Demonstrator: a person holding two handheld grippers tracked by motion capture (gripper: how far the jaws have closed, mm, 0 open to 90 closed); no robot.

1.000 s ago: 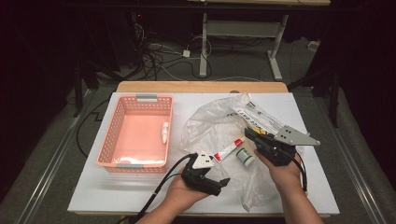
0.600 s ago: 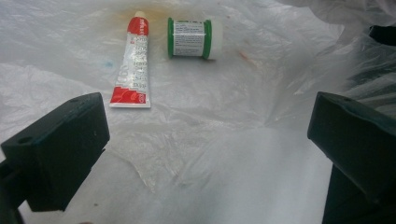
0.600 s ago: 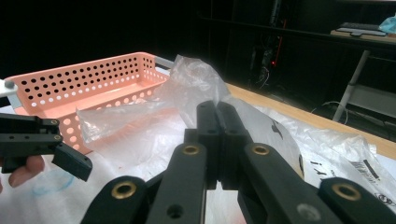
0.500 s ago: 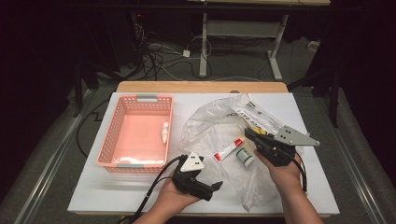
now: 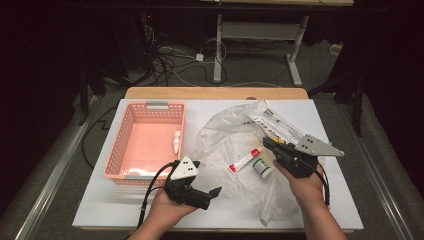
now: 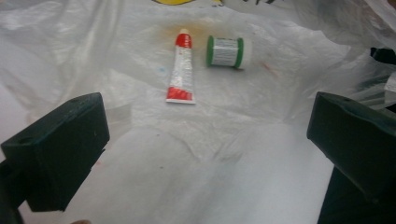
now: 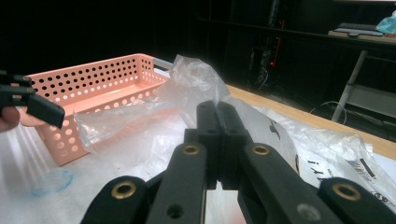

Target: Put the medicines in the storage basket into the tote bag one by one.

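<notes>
A clear plastic bag (image 5: pixel 225 135) lies spread on the white table. Inside it are a red-and-white tube (image 5: pixel 244 161) and a small white bottle with green ends (image 5: pixel 261 168). My right gripper (image 5: pixel 268 143) is shut on the bag's upper layer at its right side. In the right gripper view the closed jaws (image 7: pixel 217 112) pinch the film, which stands up behind them. My left gripper (image 5: pixel 206 179) hovers open at the bag's near left edge, holding nothing. In the left gripper view, past the gripper (image 6: pixel 205 140), lie the tube (image 6: pixel 182 67) and the bottle (image 6: pixel 226 51).
A pink perforated basket (image 5: pixel 114 152) sits on the left of the table with a small white tube (image 5: pixel 176 141) inside. A printed flat packet (image 5: pixel 275 125) lies at the bag's far right. The table's near edge is just below both hands.
My left gripper has drawn back to the left and risen a little, away from the tube. The right gripper and the bag stay as they were.
</notes>
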